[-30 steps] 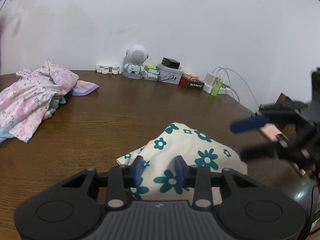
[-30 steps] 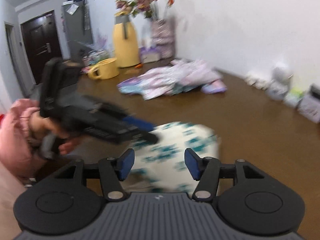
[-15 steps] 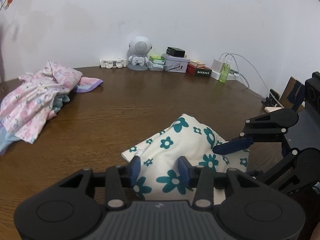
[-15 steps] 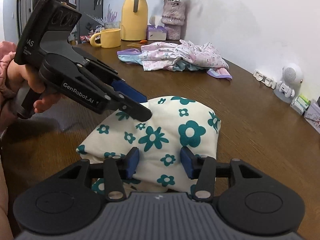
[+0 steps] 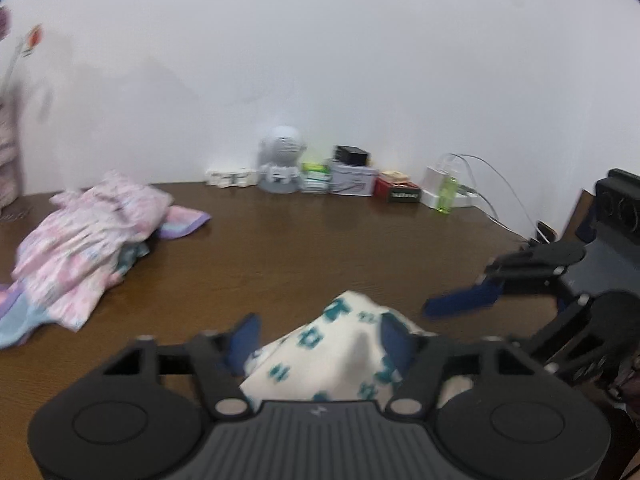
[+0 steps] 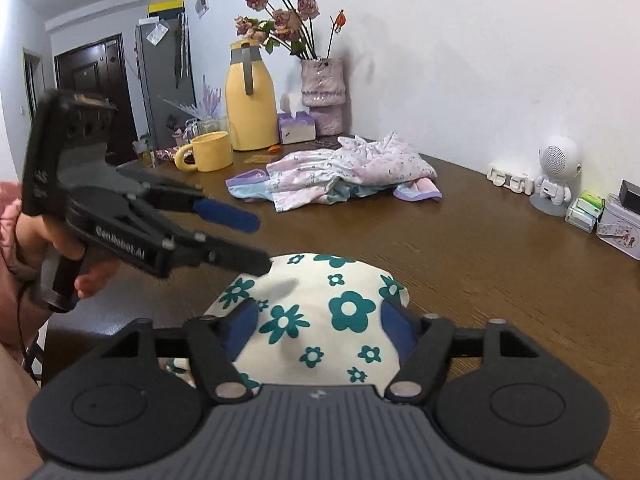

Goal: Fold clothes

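A folded white garment with teal flowers (image 6: 320, 312) lies on the brown table (image 6: 500, 280) near its front edge. My right gripper (image 6: 318, 328) is open, with the garment's near end between its blue pads but not pinched. From the left, my left gripper (image 6: 260, 244) reaches in open, its lower finger tip over the garment's far left edge. In the left wrist view the same garment (image 5: 340, 344) bulges up between the spread fingers of my left gripper (image 5: 320, 340). One blue pad (image 5: 460, 304) of the right gripper shows at the right.
A heap of pink and lilac clothes (image 6: 344, 168) lies at the back of the table. Along the wall stand a white robot figurine (image 6: 558, 176), small boxes and a tin (image 5: 354, 178), and a charger with cables (image 5: 440, 192). A yellow jug (image 6: 250, 108), mug (image 6: 210, 156) and vase (image 6: 322, 96) stand far left.
Both grippers have opened wider around the flowered garment. The left gripper has tilted up and drawn back, and its view is blurred by motion.
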Demonstrator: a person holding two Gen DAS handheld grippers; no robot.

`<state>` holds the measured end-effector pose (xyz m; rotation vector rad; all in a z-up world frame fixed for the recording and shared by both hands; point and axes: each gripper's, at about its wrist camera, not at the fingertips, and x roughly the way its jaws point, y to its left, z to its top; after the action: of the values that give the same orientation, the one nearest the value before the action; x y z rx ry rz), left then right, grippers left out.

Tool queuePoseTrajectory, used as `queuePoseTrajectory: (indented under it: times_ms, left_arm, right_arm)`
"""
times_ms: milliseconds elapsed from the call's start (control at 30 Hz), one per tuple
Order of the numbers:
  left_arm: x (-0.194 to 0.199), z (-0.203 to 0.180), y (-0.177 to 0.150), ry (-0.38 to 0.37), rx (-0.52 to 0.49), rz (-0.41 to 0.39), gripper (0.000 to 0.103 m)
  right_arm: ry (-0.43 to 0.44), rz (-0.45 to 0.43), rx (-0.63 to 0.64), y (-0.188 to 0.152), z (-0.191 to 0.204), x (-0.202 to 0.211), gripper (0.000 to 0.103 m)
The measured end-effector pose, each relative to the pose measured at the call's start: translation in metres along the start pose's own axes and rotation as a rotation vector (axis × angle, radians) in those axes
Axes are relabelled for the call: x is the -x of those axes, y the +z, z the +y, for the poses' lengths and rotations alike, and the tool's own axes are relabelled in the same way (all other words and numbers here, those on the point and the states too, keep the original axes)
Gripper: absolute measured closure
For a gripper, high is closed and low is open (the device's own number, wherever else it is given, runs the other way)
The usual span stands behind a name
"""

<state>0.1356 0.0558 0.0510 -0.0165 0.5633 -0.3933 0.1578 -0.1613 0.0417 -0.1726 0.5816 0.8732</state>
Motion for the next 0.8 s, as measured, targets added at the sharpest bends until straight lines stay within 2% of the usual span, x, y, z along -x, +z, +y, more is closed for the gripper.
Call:
queuePoseTrajectory:
  times_ms: [33,67,100,133,233,367,600,633,667,733,767,800]
  left_arm:
    - [-0.008,-0.003,0.003,-0.019,-0.019,0.018,0.067]
    - [-0.016,-0.006,0.006,-0.039,-0.037,0.036,0.079]
    - [-0.024,-0.008,0.009,-0.058,-0.056,0.054,0.086]
    - [-0.033,-0.011,0.010,-0.060,-0.079,0.077,0.087]
    - [-0.058,-0.013,0.009,-0.051,-0.126,0.155,0.088]
    - [-0.073,-0.010,0.001,-0.063,-0.130,0.192,0.088]
    - [-0.059,-0.010,0.006,-0.081,-0.130,0.160,0.088]
    - [-0.058,-0.010,0.007,-0.084,-0.130,0.155,0.088]
    - [-0.056,-0.010,0.007,-0.086,-0.130,0.151,0.086]
    - [-0.052,-0.010,0.009,-0.091,-0.130,0.141,0.064]
    - [-0.046,-0.009,0.013,-0.101,-0.120,0.122,0.034]
    - [-0.039,-0.006,0.017,-0.101,-0.114,0.096,0.013]
  right_arm:
    - [0.006,0.012,0.001,-0.001,0.000,-0.003,0.060]
    - [0.003,0.025,0.007,-0.003,0.002,-0.006,0.063]
    - [-0.007,0.041,0.016,-0.006,0.004,-0.009,0.065]
    - [-0.017,0.056,0.024,-0.009,0.006,-0.013,0.065]
    - [-0.037,0.080,0.019,-0.018,0.007,-0.019,0.065]
    - [-0.049,0.087,0.014,-0.026,0.009,-0.028,0.064]
    - [-0.071,0.050,0.006,-0.035,0.012,-0.029,0.064]
    - [-0.069,0.047,0.005,-0.034,0.012,-0.028,0.061]
    - [-0.058,0.038,-0.010,-0.032,0.011,-0.024,0.058]
    - [-0.027,0.011,-0.057,-0.028,0.009,-0.013,0.041]
    - [-0.012,-0.003,-0.081,-0.026,0.008,-0.008,0.035]
    - [0.001,-0.020,-0.106,-0.024,0.007,0.000,0.026]
